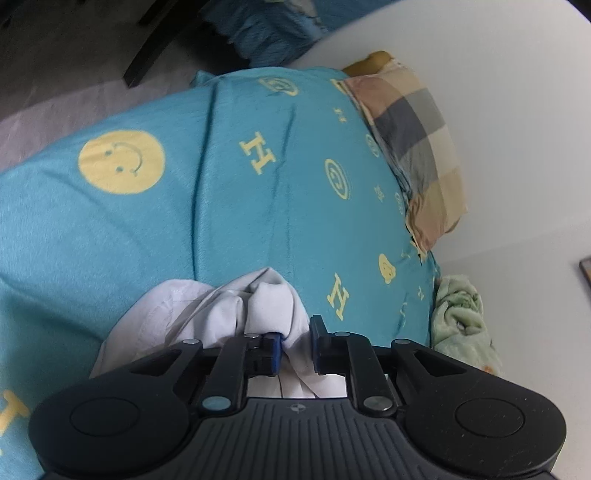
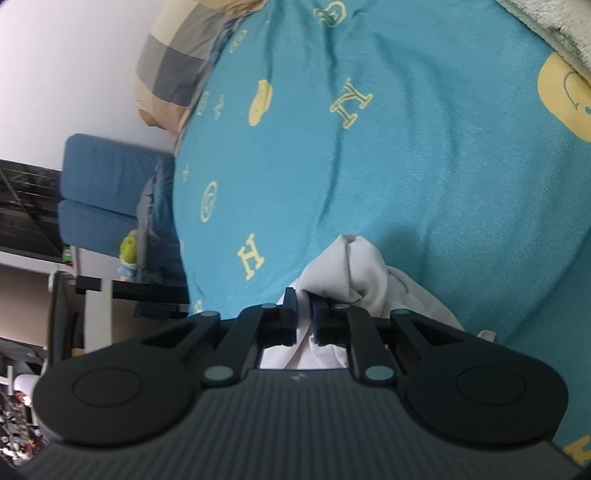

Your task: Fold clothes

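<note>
Left wrist view: the bedspread [image 1: 229, 206] fills most of the picture, turquoise with yellow smiley faces and letters.
Floor: grey floor [image 1: 55, 107] shows past the bedspread's far left edge, with a dark furniture leg [image 1: 147, 51] standing on it.
White garment: the white garment [image 1: 207, 314] lies bunched on the bedspread at its near edge, just ahead of the fingers.
Left gripper: the left gripper [image 1: 295, 345] has its blue-padded jaws pinched on a thick fold of the white garment, cloth filling the gap between them.
Pillow: a checked pillow [image 1: 410, 147] rests at the bedspread's far right edge, against the white wall [image 1: 498, 92].
Green cloth: a pale green cloth [image 1: 460, 317] lies crumpled by the bedspread's near right edge.

Right wrist view, chair: a blue chair [image 2: 103, 192] stands beyond the bedspread's [image 2: 369, 166] left edge.
Pillow again: the checked pillow [image 2: 173, 62] sits at the far left corner.
Right gripper: the right gripper [image 2: 303, 319] is clamped nearly together on a thin fold of the white garment [image 2: 354, 273].
Garment here: it rises in a peak at the near edge and spreads to the right of the fingers.
Towel: a pale fluffy towel [image 2: 554, 26] lies at the far right corner.
</note>
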{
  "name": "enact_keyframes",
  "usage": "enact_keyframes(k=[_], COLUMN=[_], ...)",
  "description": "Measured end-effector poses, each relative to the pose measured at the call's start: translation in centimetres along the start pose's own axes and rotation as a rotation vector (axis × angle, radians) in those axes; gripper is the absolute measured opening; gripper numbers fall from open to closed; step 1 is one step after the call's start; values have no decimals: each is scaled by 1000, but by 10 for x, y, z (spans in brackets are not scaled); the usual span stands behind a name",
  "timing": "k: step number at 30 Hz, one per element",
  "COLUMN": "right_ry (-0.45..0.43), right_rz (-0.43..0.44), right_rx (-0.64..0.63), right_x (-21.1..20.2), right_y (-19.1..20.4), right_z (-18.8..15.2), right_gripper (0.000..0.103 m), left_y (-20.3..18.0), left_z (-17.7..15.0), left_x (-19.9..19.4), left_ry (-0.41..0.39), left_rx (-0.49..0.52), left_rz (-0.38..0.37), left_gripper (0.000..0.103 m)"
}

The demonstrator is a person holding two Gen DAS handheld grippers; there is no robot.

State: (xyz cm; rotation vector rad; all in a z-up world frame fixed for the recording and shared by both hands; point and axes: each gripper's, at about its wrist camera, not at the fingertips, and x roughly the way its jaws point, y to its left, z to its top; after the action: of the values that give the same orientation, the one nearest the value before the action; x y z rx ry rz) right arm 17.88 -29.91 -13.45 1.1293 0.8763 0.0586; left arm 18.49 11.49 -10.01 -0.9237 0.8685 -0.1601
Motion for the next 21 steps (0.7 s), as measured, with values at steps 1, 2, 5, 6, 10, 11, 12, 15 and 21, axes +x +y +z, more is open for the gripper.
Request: enact_keyframes(k=[1, 2, 5, 6, 10, 11, 12, 15, 21], right_ry=[-3, -8, -44, -76, -204, -208, -212, -228, -207], right_rz=[18, 41, 128, 144, 160, 131, 103, -35, -155], right_rx=[-7, -22, -122, -168, -380, -450, -520, -702, -849], right_x=[-3, -7, -23, -29, -52, -52, -52, -39, -6], right_y=[2, 5, 21, 27, 50, 54, 59, 65, 55], right_z=[0, 0, -5, -8, -23, -28, -33, -47, -50], right_gripper=[15, 19, 44, 52, 75, 75, 75, 75, 72], left_y=[-5, -11, -27, -33, -51, -54, -57, -61, -53], left_z=[-2, -5, -12, -16, -32, -37, -40, -47, -51], left_x=[-3, -7, -18, -22, -35, -35, -34, -24, -1], left_ry=[-12, -25, -65, -82, -120, -122, -121, -119, -104], left_rx=[34, 69, 175, 219, 358, 388, 420, 512, 618], left_rz=[0, 1, 1, 4, 14, 24, 45, 113, 218], left_gripper=[22, 28, 54, 59, 70, 72, 72, 72, 71])
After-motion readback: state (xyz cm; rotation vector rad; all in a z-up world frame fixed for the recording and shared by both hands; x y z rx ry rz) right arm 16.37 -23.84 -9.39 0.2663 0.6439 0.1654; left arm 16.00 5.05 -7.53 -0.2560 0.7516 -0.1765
